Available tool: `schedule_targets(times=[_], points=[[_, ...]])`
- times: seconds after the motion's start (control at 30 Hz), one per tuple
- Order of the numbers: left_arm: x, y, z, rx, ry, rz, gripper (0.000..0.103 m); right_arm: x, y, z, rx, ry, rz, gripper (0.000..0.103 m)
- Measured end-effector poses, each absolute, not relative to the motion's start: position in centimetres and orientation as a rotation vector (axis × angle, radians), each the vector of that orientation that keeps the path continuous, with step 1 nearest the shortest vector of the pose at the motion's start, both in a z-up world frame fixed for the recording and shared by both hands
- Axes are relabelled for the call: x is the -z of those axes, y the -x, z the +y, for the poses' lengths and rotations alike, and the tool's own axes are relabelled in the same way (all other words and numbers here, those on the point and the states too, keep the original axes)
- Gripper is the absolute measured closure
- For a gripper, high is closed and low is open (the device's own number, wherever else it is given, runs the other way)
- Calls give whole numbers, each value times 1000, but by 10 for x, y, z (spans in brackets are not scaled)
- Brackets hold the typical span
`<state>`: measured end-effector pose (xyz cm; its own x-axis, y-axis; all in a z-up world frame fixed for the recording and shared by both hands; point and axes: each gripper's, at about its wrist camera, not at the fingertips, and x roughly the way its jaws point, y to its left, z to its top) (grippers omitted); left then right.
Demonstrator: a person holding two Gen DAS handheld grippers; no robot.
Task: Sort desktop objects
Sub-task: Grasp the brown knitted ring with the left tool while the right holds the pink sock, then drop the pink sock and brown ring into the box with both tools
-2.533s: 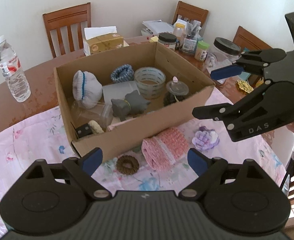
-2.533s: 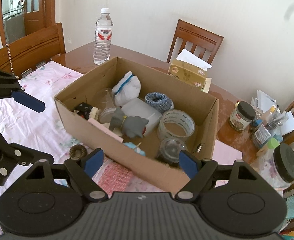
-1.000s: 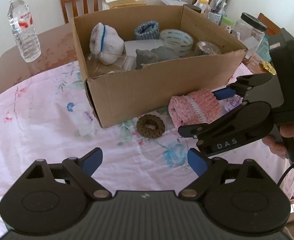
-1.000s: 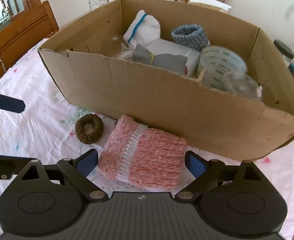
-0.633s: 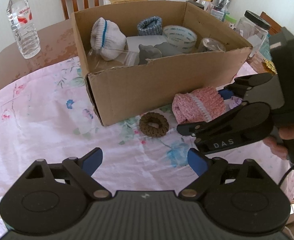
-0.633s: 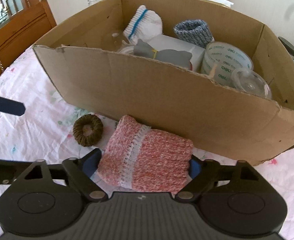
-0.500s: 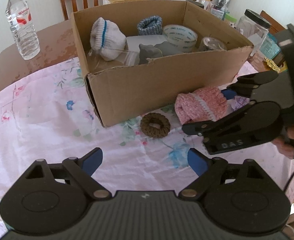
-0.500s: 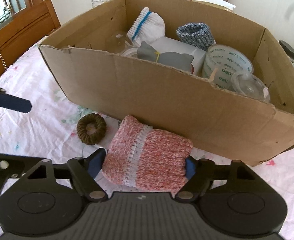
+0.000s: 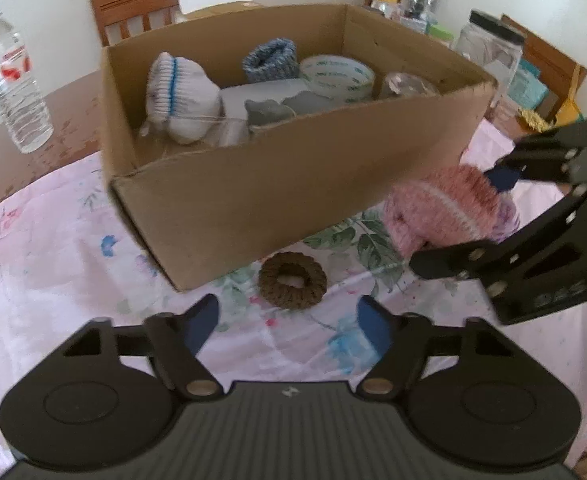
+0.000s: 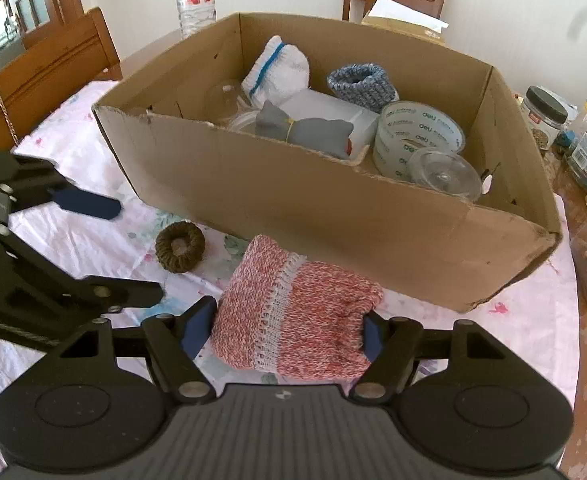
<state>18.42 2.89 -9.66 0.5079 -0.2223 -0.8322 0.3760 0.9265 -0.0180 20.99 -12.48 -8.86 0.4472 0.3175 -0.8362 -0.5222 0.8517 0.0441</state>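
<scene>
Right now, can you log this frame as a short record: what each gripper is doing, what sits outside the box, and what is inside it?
right gripper: jaws closing, pads pressing the pink knitted pouch
left gripper: jaws closing, nothing between them; brown woven ring lies just ahead on the floral tablecloth
container: open cardboard box
inside box: white sock with blue stripe, blue knitted cuff, tape roll, grey soft toy
behind box: water bottle

cardboard box [image 10: 333,216] wall blocks ahead, cloth [image 9: 53,248] seemingly clear
</scene>
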Motion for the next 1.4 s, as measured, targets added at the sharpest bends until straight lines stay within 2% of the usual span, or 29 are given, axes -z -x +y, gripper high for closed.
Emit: schedule_targets(times=[0.03, 0.2, 0.37, 0.57, 0.9, 1.4], points=[[98, -185, 27, 363, -183, 975, 38, 87, -210, -127, -524, 224, 977, 27], [104, -190, 21, 370, -190, 960, 42, 78, -208, -135, -514, 213, 963, 27], [109, -197, 16, 365, -181, 971, 61, 74, -205, -139, -511, 214, 950, 27], [110, -199, 17, 357, -167, 968, 66, 70, -203, -142, -513, 225, 940, 27], [92, -189, 21, 372, -163, 952, 66, 63, -198, -144, -527, 258, 927, 27], [30, -159, 11, 410, -176, 864, 66, 27, -186, -155, -547, 299, 863, 27]])
